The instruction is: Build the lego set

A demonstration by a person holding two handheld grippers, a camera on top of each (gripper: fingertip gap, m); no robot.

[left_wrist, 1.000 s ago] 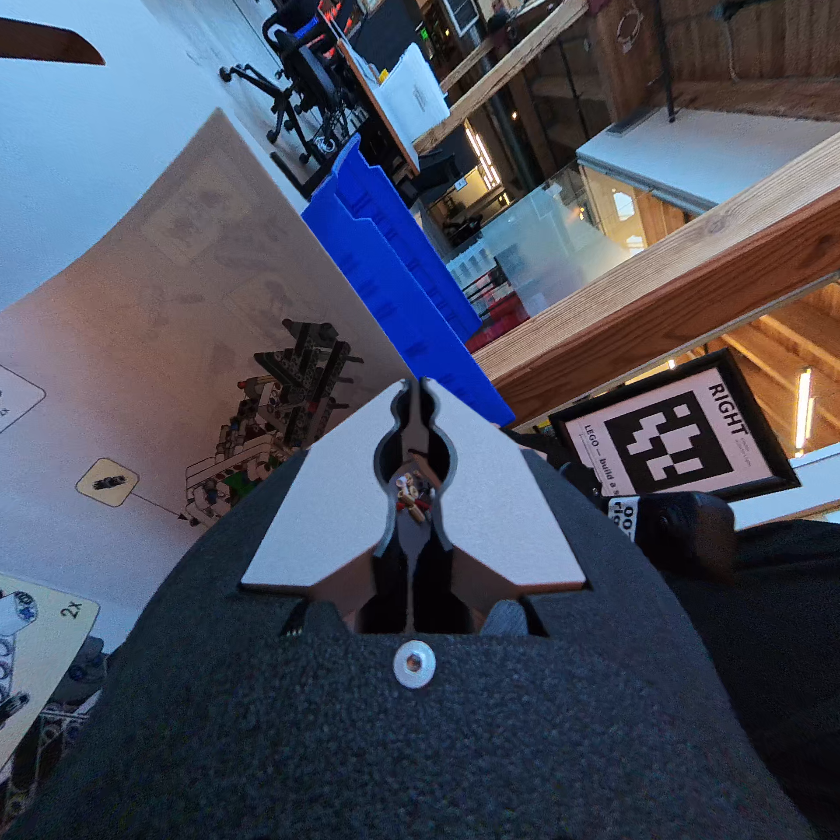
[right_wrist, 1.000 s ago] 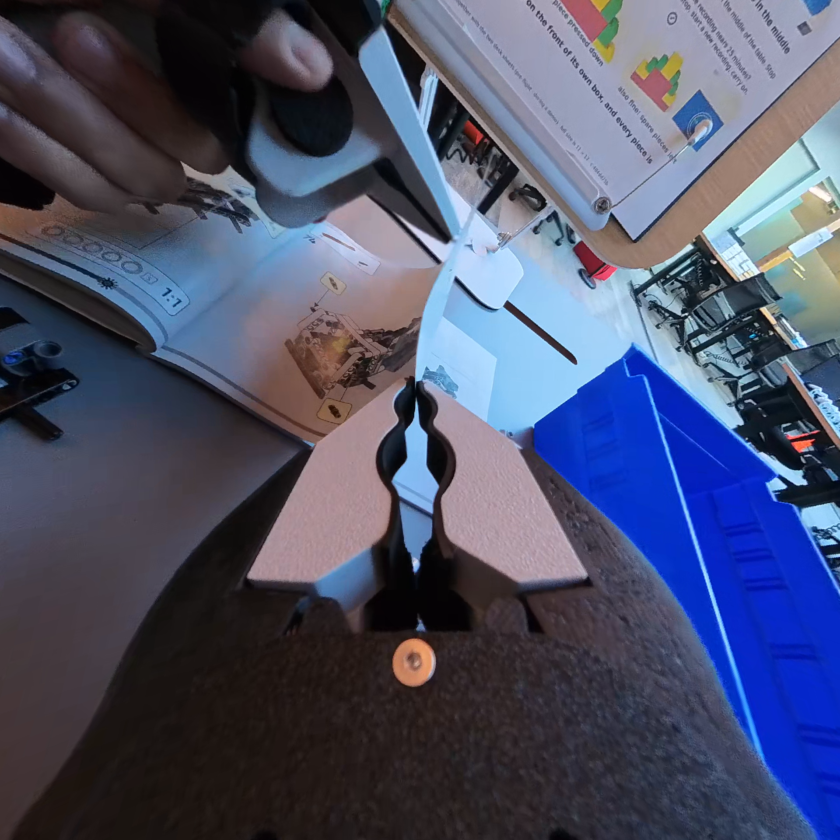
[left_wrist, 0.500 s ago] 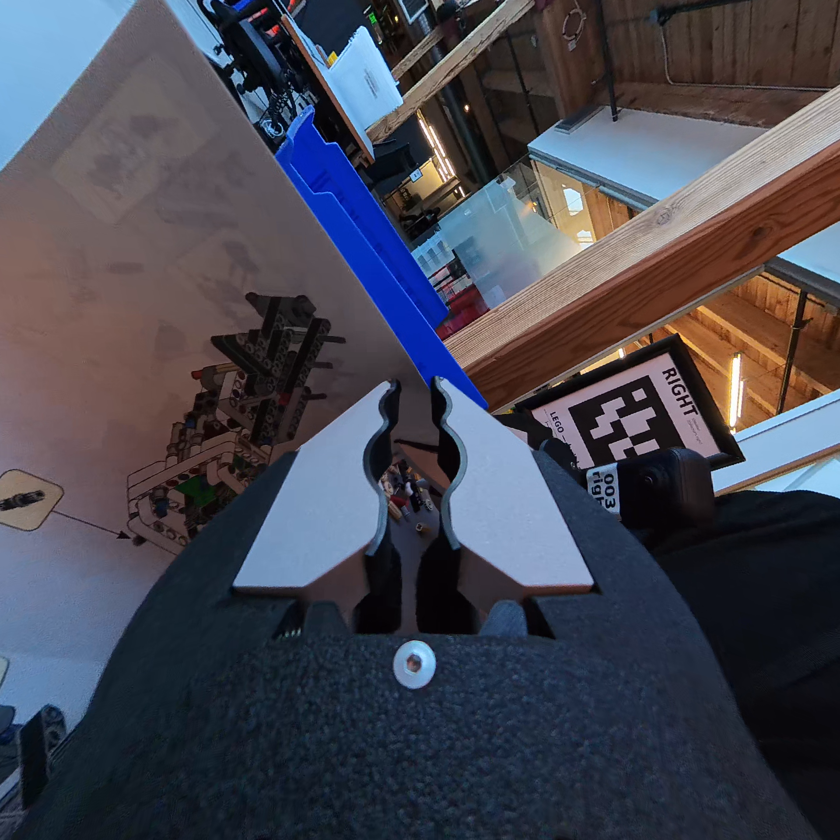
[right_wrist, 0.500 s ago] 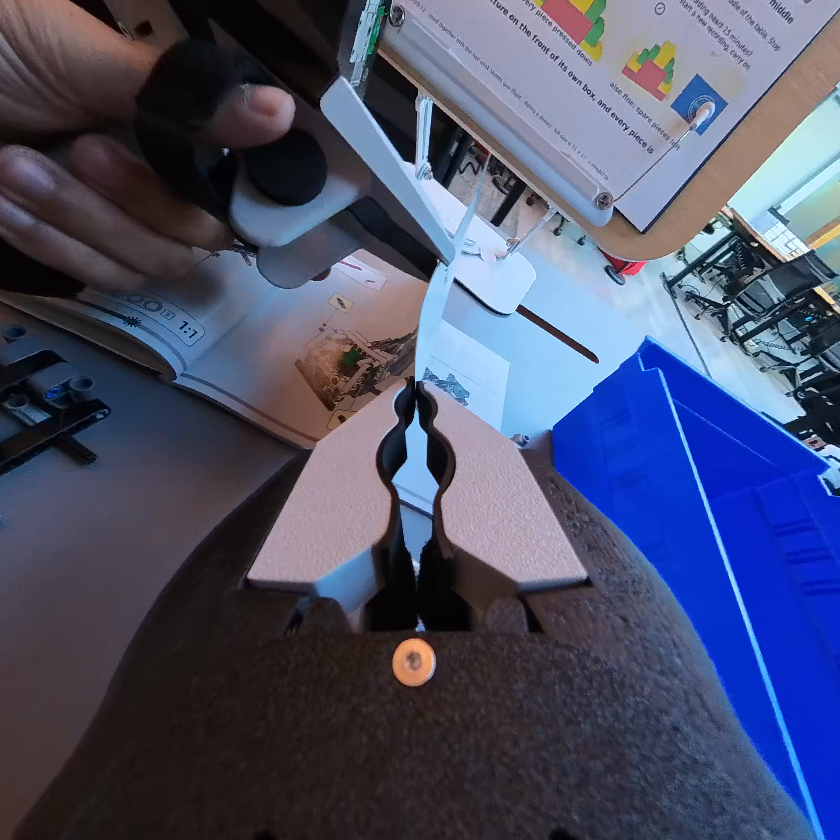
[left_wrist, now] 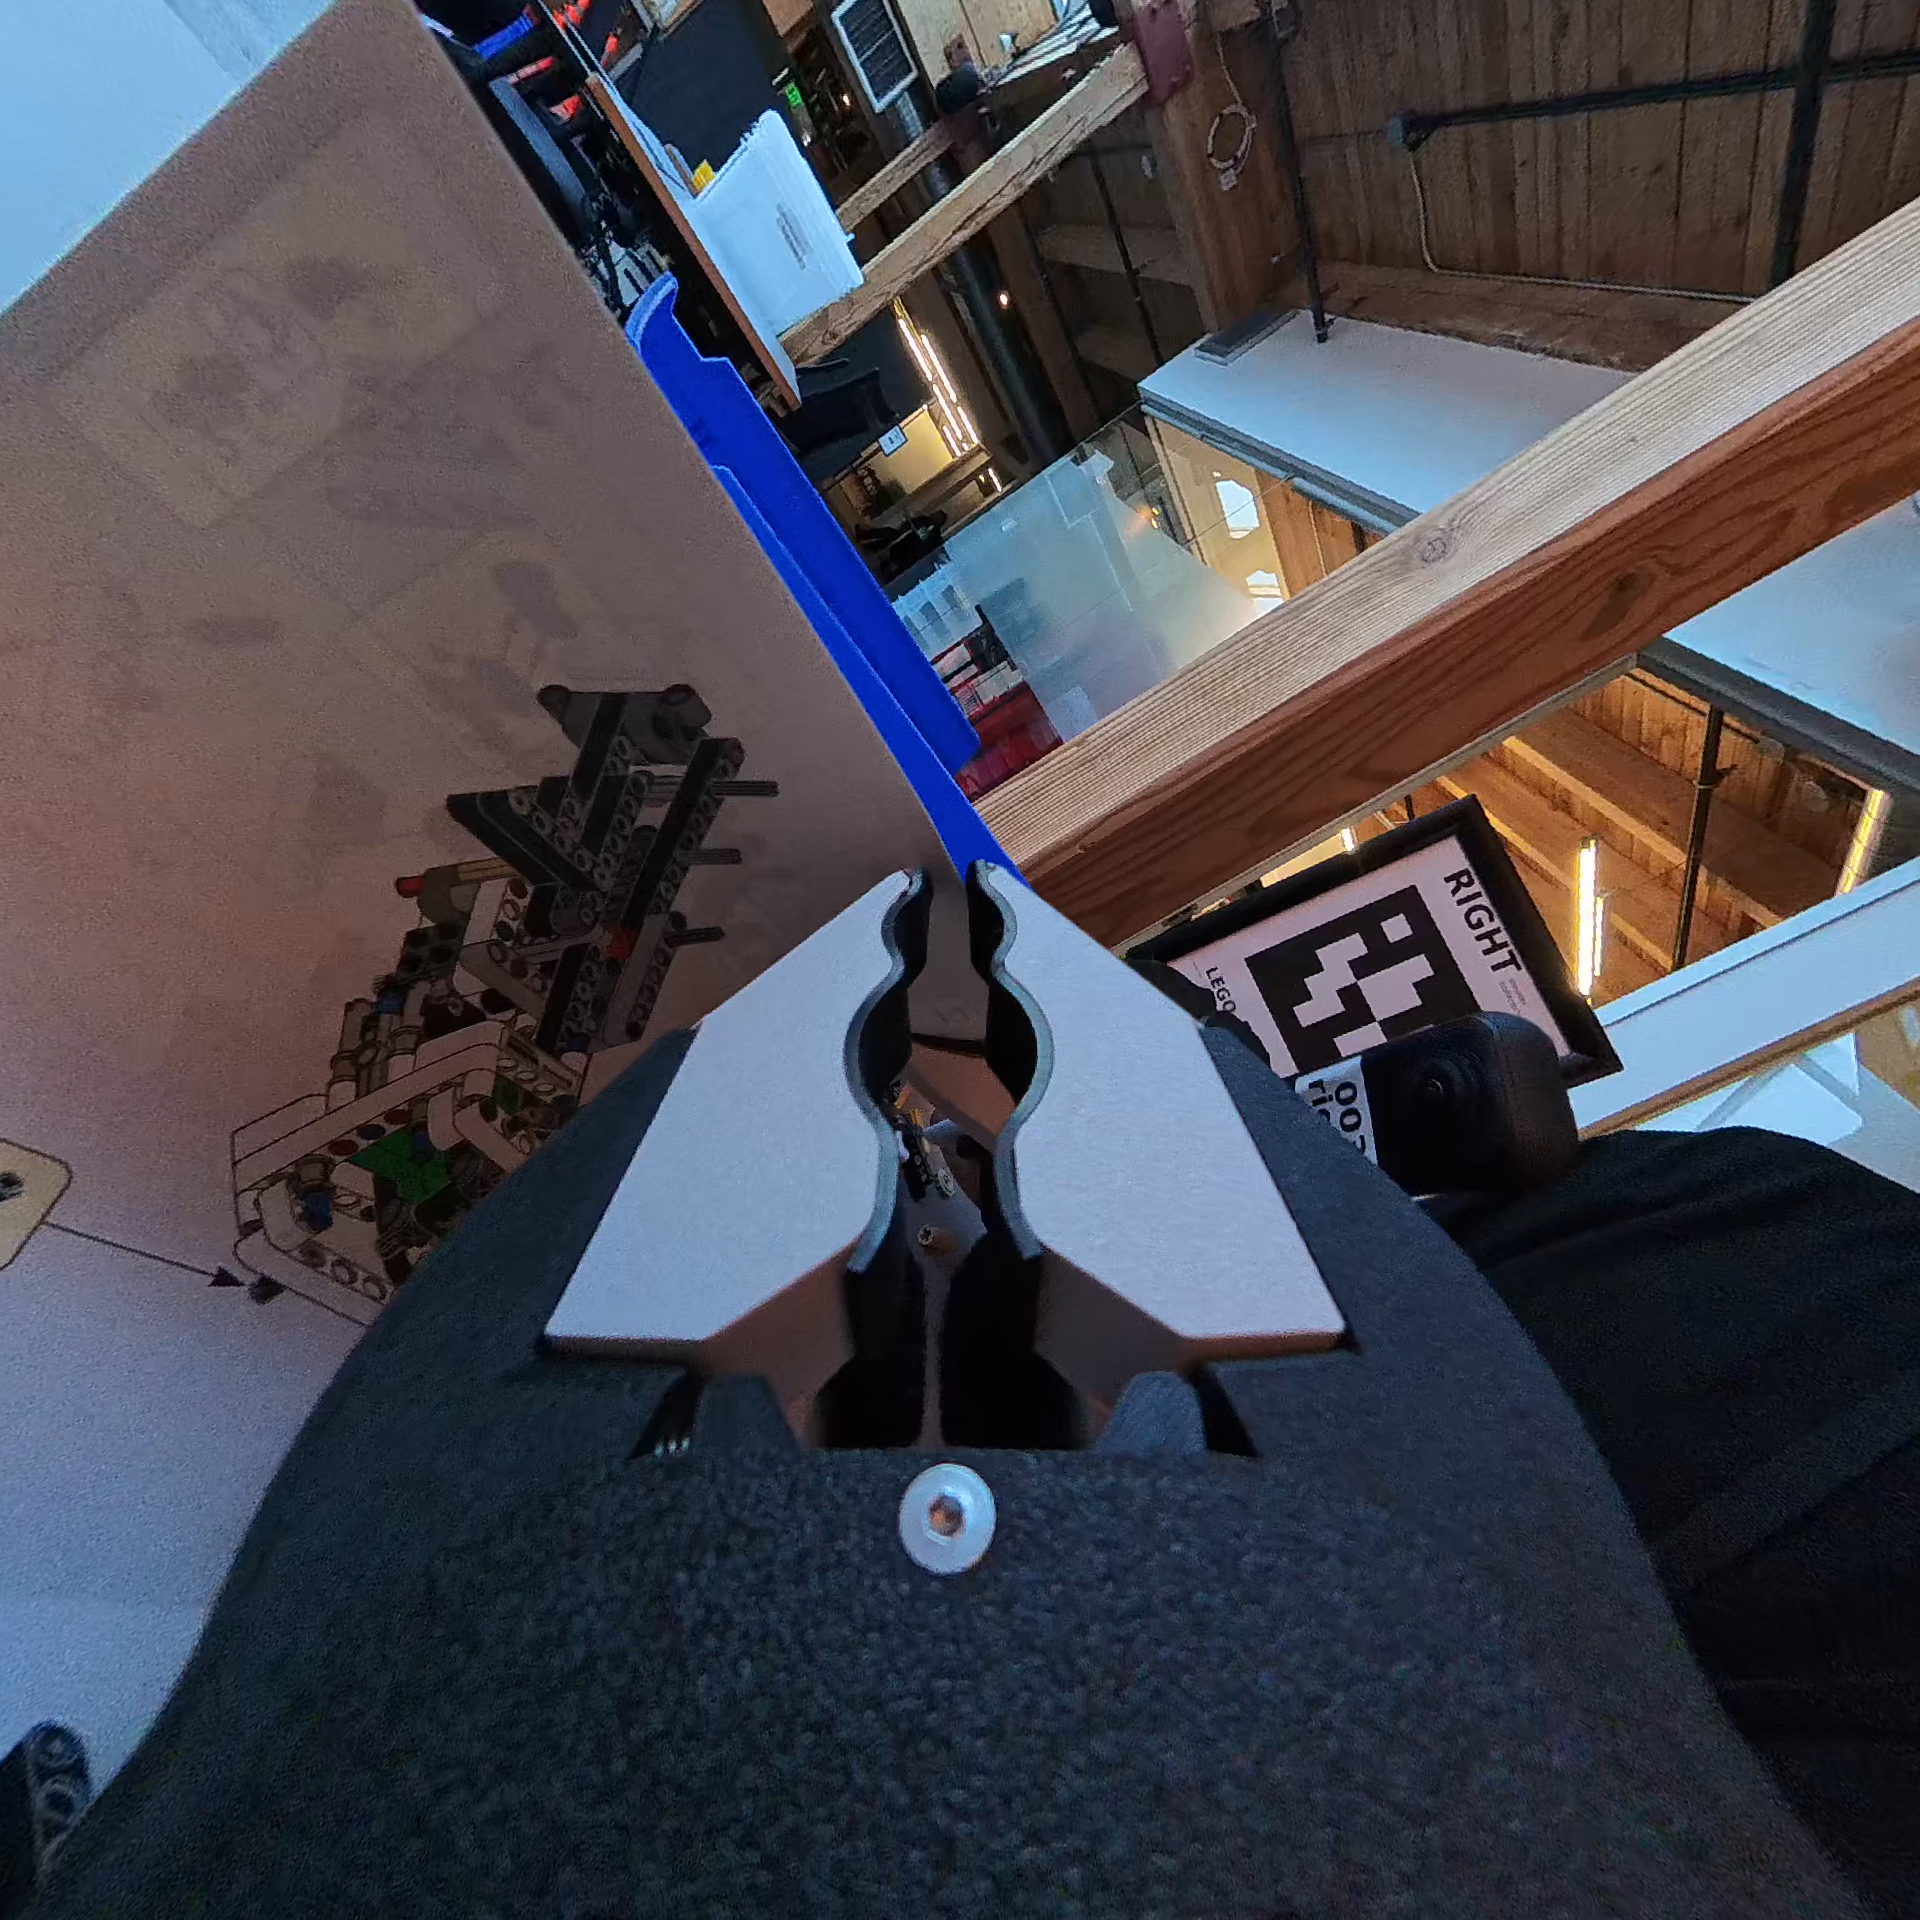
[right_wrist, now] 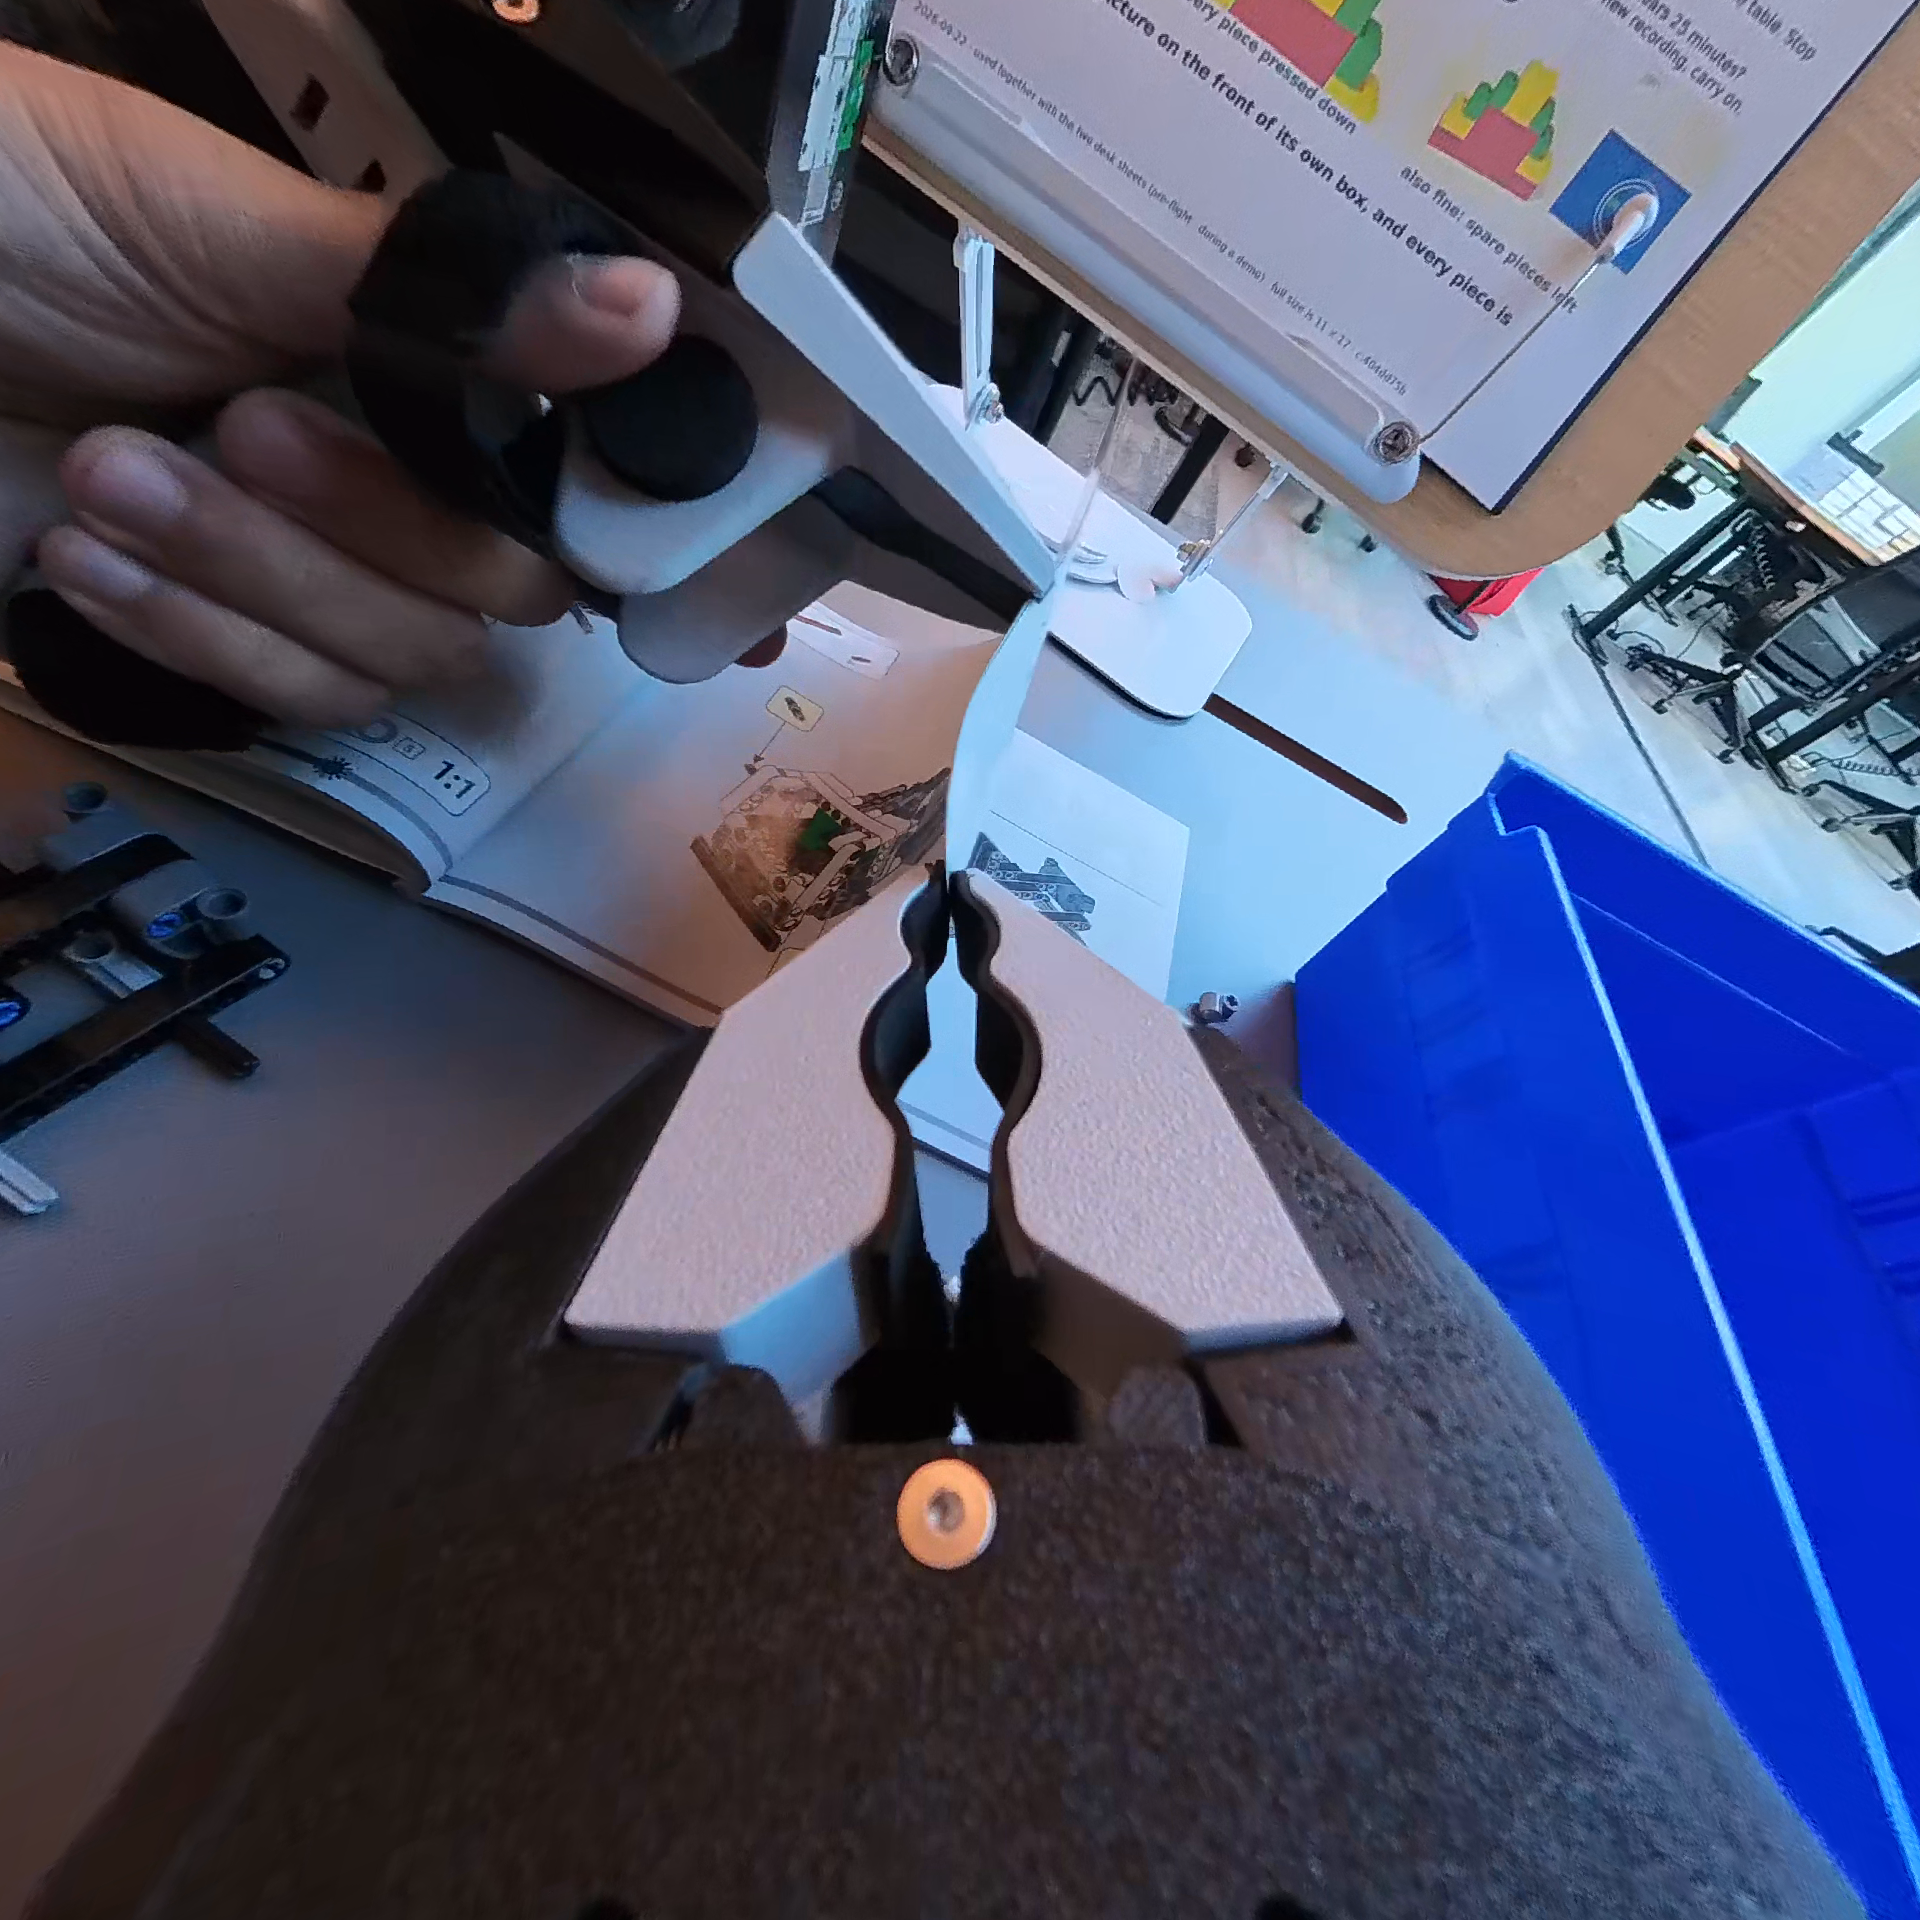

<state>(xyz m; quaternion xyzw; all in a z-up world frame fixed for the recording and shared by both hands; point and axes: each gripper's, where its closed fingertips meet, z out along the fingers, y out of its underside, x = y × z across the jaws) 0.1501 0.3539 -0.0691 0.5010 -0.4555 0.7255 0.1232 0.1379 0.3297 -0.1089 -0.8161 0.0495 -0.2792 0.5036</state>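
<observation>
The instruction booklet (right_wrist: 582,831) lies open on the grey table (right_wrist: 260,1299). One page (right_wrist: 987,727) stands up in a curve. My right gripper (right_wrist: 948,883) is shut on that page's lower edge. The same page (left_wrist: 364,623) fills the left of the left wrist view. My left gripper (left_wrist: 943,883) is open by a narrow gap at the page's right edge; in the right wrist view a hand holds it at the page's top (right_wrist: 1039,592). A black and grey Lego assembly (right_wrist: 114,966) lies on the table at the left. Small loose parts (left_wrist: 920,1143) show between the left jaws.
A blue bin (right_wrist: 1610,1195) stands right of the booklet and shows behind the page (left_wrist: 821,561). A board with a printed sheet (right_wrist: 1403,156) hangs over the table's far side. The right gripper's black-and-white tag (left_wrist: 1361,977) and camera (left_wrist: 1465,1101) sit close on the right. My hands' fingertips stand some 5 cm from each other.
My left gripper was shut at the page's edge, opened wide, and now stands narrower. The page has swung closer to upright. My right gripper stays shut on the page.
</observation>
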